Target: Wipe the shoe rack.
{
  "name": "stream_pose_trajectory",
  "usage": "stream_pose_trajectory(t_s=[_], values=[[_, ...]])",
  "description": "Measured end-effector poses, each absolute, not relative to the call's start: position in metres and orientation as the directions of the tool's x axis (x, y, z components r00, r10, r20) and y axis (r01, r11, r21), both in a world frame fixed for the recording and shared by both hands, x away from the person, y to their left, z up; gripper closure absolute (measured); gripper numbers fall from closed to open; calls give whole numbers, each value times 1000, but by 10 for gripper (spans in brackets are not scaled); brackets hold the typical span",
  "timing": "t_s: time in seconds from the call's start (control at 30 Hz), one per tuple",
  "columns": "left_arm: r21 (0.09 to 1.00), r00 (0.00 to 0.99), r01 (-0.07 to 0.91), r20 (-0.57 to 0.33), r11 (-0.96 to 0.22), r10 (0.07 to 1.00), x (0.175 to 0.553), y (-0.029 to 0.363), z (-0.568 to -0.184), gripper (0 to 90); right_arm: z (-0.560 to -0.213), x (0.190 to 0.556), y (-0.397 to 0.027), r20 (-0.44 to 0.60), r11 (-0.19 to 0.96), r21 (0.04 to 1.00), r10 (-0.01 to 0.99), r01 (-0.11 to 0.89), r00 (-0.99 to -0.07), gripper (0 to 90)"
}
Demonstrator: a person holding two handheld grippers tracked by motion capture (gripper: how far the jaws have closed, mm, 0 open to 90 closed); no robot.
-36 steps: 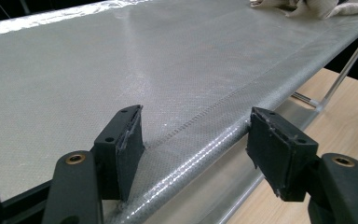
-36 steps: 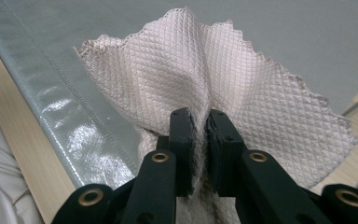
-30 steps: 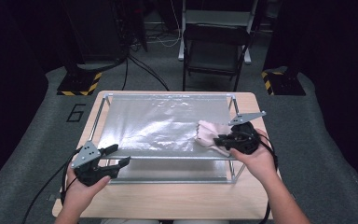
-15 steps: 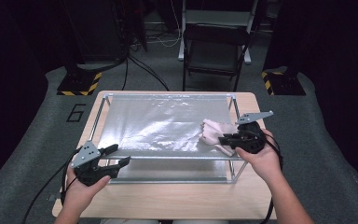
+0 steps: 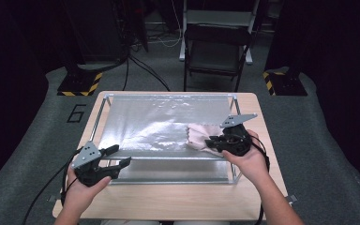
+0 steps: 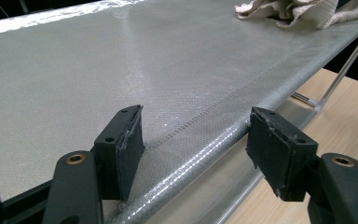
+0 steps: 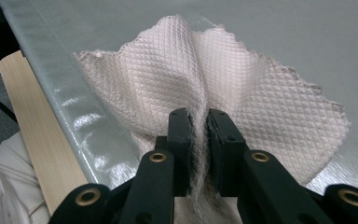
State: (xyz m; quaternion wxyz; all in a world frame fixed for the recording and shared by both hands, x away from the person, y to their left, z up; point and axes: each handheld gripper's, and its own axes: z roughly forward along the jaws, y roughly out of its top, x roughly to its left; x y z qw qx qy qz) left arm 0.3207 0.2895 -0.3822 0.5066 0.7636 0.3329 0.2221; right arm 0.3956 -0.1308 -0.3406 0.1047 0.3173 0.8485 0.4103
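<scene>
Since the earlier frames, the right gripper (image 5: 214, 142) has drawn slightly toward the person's side of the frame, bringing the pinkish waffle-weave cloth (image 5: 198, 138) with it; the left gripper (image 5: 116, 157) has barely shifted. Seen in the right gripper view, the jaws are clenched on a pinched ridge of the cloth (image 7: 214, 84), which fans out beyond them. The cloth lies on the silvery mesh sheet (image 5: 154, 122) stretched over a metal frame (image 5: 232, 164), at about 3 o'clock of the sheet, close to its right edge. The left gripper (image 6: 196, 140) hovers at about 7 o'clock, jaws spread wide and holding nothing, straddling the sheet's near hem.

I judge the step in hand to be dragging or lifting the cloth. Next would likely be raising the pinched fold clear of the mesh — the free gripper could then take a second corner to spread it.
</scene>
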Motion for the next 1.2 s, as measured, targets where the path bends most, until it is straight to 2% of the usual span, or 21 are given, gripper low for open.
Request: stream_pose_trajectory(t_s=[0.3,0.67,0.8,0.97,1.2], values=[[920,679,288,-2,-264,734,321,289,-382,358,-339,399,-175,99,405,758,704,512,-704,800],[923,678,285,-2,-260,735,321,290,-383,358,-343,392,-137,106,432,773,634,464,-766,796],[922,679,285,-2,-261,734,321,290,-383,358,-341,391,-147,106,431,767,645,475,-756,798],[924,676,286,-6,-255,737,321,289,-383,357,-340,385,-185,107,388,765,710,513,-696,800],[924,674,284,-4,-255,739,321,288,-383,355,-343,378,-188,103,378,776,713,504,-693,800]])
